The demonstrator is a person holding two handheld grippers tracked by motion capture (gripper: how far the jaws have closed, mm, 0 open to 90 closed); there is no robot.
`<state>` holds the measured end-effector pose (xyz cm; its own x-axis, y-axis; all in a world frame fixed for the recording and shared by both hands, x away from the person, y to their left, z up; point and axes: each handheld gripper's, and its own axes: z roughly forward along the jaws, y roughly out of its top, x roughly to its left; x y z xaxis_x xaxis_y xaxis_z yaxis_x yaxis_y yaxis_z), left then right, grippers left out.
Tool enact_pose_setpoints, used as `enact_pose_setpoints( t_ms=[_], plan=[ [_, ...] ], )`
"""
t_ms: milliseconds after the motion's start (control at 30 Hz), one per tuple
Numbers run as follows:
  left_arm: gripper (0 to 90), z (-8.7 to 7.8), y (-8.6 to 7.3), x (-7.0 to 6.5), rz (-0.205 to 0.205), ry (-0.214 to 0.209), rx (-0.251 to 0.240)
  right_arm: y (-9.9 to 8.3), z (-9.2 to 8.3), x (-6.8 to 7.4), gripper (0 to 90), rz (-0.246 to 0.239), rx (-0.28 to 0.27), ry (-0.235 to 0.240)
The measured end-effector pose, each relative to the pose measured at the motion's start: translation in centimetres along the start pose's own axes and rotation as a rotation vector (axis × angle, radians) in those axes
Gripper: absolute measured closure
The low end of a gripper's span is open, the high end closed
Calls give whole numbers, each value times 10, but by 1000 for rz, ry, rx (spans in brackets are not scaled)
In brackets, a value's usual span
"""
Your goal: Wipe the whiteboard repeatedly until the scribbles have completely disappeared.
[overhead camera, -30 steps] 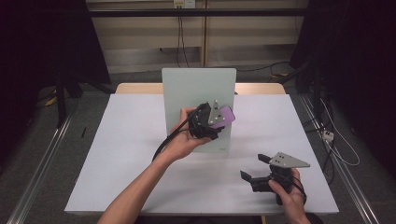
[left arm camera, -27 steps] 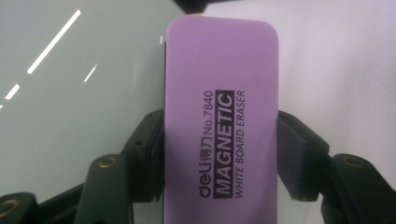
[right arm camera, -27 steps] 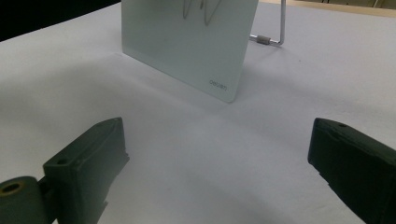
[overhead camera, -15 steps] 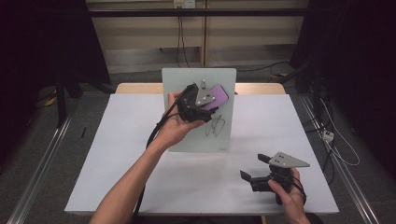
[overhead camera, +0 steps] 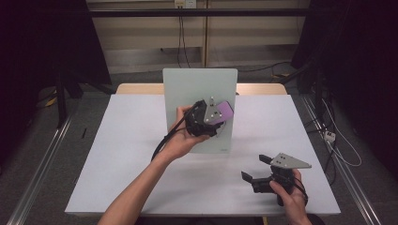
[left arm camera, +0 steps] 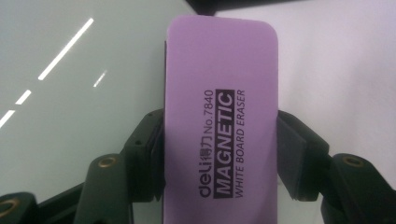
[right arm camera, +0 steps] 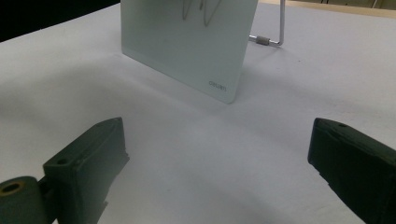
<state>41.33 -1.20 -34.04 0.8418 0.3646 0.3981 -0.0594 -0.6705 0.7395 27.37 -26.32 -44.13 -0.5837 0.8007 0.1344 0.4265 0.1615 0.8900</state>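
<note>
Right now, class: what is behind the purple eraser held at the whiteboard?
Behind the purple eraser, clamped by the left gripper, stands the whiteboard, its pale glossy face visible beside it. Any marker scribble directly beneath the eraser is covered, so that part cannot be seen.

Light falls from above onto the white table (overhead camera: 141, 154), which is bright while the room around it sinks into near black. Streaks of glare cross the whiteboard (left arm camera: 60, 93) in the left gripper view. The eraser (left arm camera: 219, 116) is sharp there; the claw (right arm camera: 219, 163) in the right gripper view is soft and blurred, with faint shadows beneath.
</note>
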Motion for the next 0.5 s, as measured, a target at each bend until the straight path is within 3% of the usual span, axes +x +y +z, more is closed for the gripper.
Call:
enact_pose_setpoints(
  t_ms=[133,267,400,500],
  plan=[
    [408,9,-7,-13,7,-32,18,0,0,0,43,-6,-1,0],
    [408,11,-9,-17,3,-46,21,0,0,0,43,-3,-1,-1],
    [408,11,-9,-15,-5,-54,22,0,0,-1,43,-5,-1,-2],
    [408,6,-7,-9,-15,-30,6,0,0,-1,43,-7,-2,0]
  ],
)
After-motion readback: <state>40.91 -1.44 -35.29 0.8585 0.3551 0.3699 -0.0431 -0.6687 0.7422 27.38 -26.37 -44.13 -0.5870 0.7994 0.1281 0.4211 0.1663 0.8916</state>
